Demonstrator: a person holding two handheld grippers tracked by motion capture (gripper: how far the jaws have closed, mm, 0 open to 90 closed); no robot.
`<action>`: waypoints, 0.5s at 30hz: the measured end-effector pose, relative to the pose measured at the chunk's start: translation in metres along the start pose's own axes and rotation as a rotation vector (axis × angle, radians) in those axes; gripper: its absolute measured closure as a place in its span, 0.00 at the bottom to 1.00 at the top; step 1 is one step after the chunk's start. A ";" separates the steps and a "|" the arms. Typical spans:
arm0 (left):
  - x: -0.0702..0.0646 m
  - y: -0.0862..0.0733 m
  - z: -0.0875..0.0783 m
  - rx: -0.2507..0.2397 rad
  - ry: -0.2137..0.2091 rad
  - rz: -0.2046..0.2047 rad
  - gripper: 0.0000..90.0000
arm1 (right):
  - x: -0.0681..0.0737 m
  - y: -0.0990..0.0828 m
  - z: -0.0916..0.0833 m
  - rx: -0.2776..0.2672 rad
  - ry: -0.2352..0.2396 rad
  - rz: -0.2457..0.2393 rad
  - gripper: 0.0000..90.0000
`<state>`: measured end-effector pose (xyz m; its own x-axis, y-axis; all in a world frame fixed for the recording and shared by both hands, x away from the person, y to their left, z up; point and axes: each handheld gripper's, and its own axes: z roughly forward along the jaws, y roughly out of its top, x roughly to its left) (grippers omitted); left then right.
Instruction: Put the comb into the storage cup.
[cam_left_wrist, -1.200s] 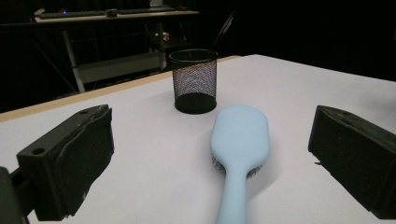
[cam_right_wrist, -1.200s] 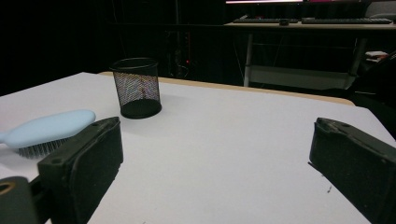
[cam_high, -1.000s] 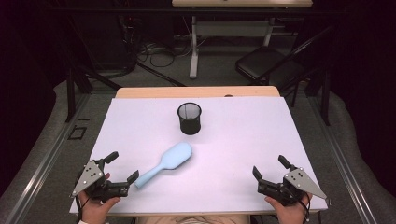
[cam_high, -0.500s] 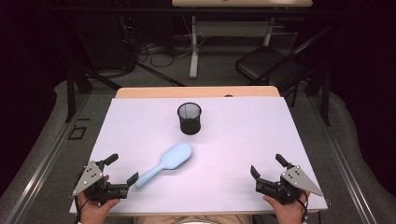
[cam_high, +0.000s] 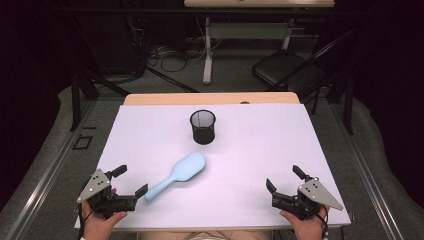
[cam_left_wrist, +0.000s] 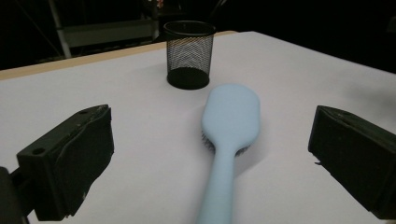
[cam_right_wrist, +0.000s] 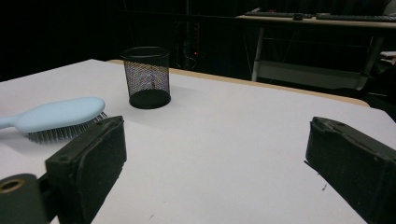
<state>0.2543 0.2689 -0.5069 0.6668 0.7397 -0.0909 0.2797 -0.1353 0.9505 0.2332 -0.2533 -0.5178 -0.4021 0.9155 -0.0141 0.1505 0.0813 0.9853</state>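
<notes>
A light blue hairbrush (cam_high: 179, 174) lies bristles down on the white table (cam_high: 260, 150), handle toward the near left. A black mesh cup (cam_high: 202, 126) stands upright behind it, and nothing shows inside. My left gripper (cam_high: 131, 181) rests open at the near left, its jaws just short of the handle end. In the left gripper view the hairbrush (cam_left_wrist: 230, 126) runs up between the wide-open jaws toward the cup (cam_left_wrist: 188, 54). My right gripper (cam_high: 283, 179) sits open at the near right with nothing between its jaws; its view shows the hairbrush (cam_right_wrist: 60, 115) at far left and the cup (cam_right_wrist: 147, 76).
The table's wooden far edge (cam_high: 210, 98) lies behind the cup. Beyond it stand a desk frame (cam_high: 207, 50), floor cables and a folding chair (cam_high: 285, 70). White surface stretches between the grippers and to the right of the cup.
The right gripper has edged slightly left and forward. The left gripper, hairbrush and cup have stayed where they were.
</notes>
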 end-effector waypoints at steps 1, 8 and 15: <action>0.000 0.002 0.000 0.005 0.003 -0.006 0.00 | 0.000 0.000 0.001 0.000 -0.001 0.001 0.06; 0.000 0.011 0.003 0.024 -0.009 -0.025 0.00 | 0.001 0.000 0.003 0.007 0.004 0.001 0.06; 0.003 0.018 0.004 0.034 -0.040 -0.044 0.00 | 0.000 0.000 0.004 0.006 0.005 0.011 0.07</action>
<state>0.2641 0.2655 -0.4909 0.6803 0.7184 -0.1452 0.3324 -0.1258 0.9347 0.2367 -0.2518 -0.5187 -0.4054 0.9142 -0.0029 0.1604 0.0742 0.9843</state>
